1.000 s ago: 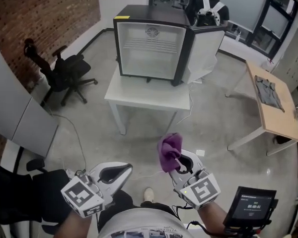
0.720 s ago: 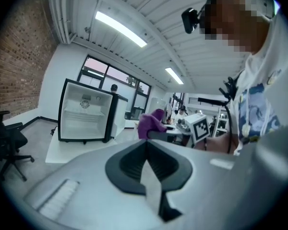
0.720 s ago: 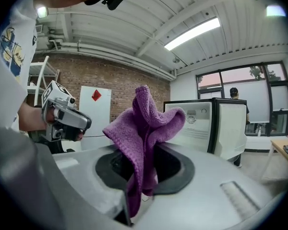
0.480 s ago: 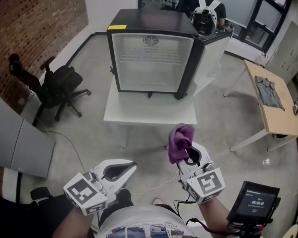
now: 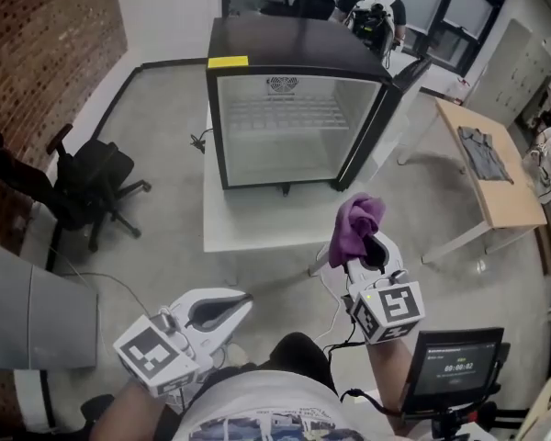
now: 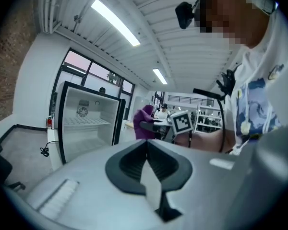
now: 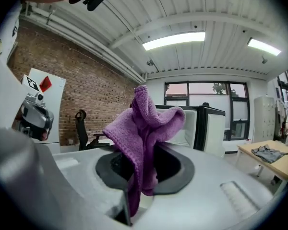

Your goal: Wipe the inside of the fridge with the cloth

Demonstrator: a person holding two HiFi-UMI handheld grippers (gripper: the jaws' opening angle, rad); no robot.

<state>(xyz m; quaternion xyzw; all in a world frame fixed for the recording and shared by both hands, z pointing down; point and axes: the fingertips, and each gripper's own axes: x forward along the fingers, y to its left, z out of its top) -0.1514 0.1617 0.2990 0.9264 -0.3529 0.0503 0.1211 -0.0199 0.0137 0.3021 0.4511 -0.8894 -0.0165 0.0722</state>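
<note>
- Since a second ago the fridge [image 5: 294, 127] has come closer and now fills the upper middle of the head view. Both grippers have ridden forward with me, and the cloth has risen from lower centre to right of centre.
- Its door [image 5: 399, 90] hangs open to the right, and the white interior with its wire shelf faces me. It sits on a white table [image 5: 257, 228] in the middle of the frame.
- The cloth [image 5: 356, 226] is a purple terry rag, held up right of centre, just in front of the table's near right corner and not yet inside the fridge.
- I judge it light, soft and floppy, with nothing to break. It will fold and drag on the walls, so most of it should stay bunched ahead of the jaws as a pad, gripped at a gathered fold, not a loose corner.
- The right gripper [image 7: 139, 162] is pinched on a fold of that rag. Most of the fabric stands up above the jaws and a short tail hangs below.
- How deep the fold sits between the pads is hard to tell, probably enough for light wiping.
- The left gripper [image 6: 145, 150], at lower left of the head view, has its jaws pressed together on nothing and touches nothing.
</note>
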